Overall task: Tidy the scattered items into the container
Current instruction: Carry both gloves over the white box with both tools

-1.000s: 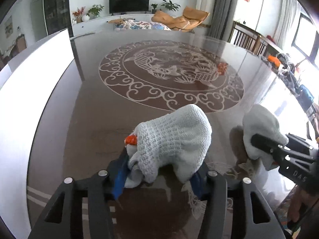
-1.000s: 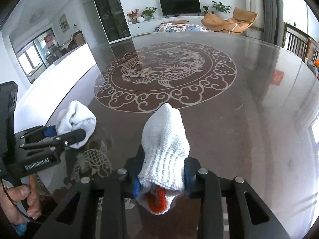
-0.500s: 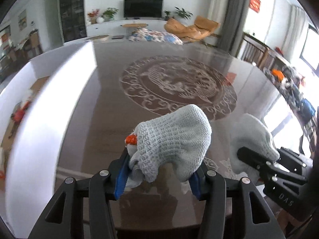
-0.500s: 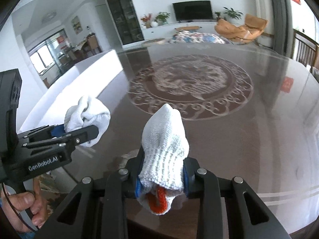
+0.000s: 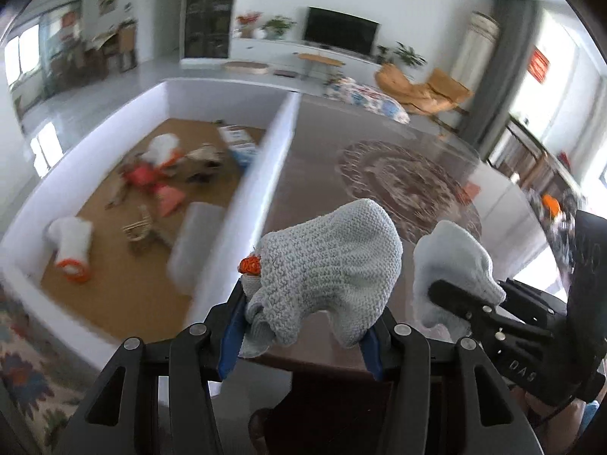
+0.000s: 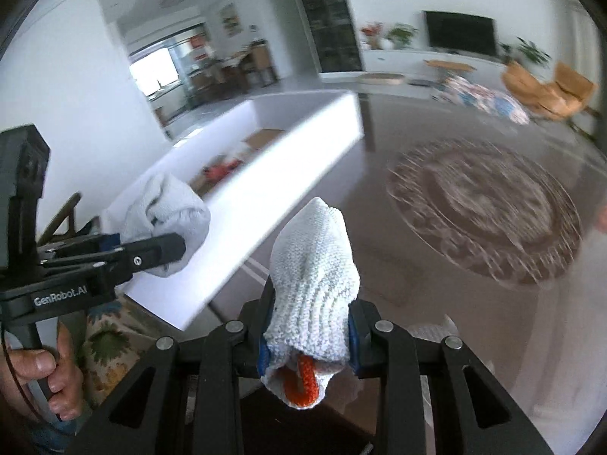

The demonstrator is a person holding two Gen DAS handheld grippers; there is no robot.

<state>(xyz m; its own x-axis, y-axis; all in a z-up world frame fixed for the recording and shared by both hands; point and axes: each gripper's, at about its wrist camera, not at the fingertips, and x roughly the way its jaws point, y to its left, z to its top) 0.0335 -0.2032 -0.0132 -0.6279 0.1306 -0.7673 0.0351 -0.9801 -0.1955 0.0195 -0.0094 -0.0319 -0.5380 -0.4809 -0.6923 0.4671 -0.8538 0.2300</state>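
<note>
My left gripper is shut on a bunched white knitted glove with an orange cuff, held in the air above the table's near edge. My right gripper is shut on a second white glove, its orange cuff hanging toward the camera. In the left wrist view that second glove hangs just to the right. The container, a white-walled box with a brown floor, lies to the left and ahead of both grippers. In the right wrist view its long white wall runs just beyond the left gripper.
Inside the box lie several items: another orange-cuffed glove, red pieces and a clear plastic thing. A dark glossy table with a round ornament spreads to the right. A patterned rug covers the floor below. A person's hand grips the left handle.
Both grippers have risen and swung left with their gloves still held. The box's inside has come into the left wrist view, and the table's ornament has slid to the right.
</note>
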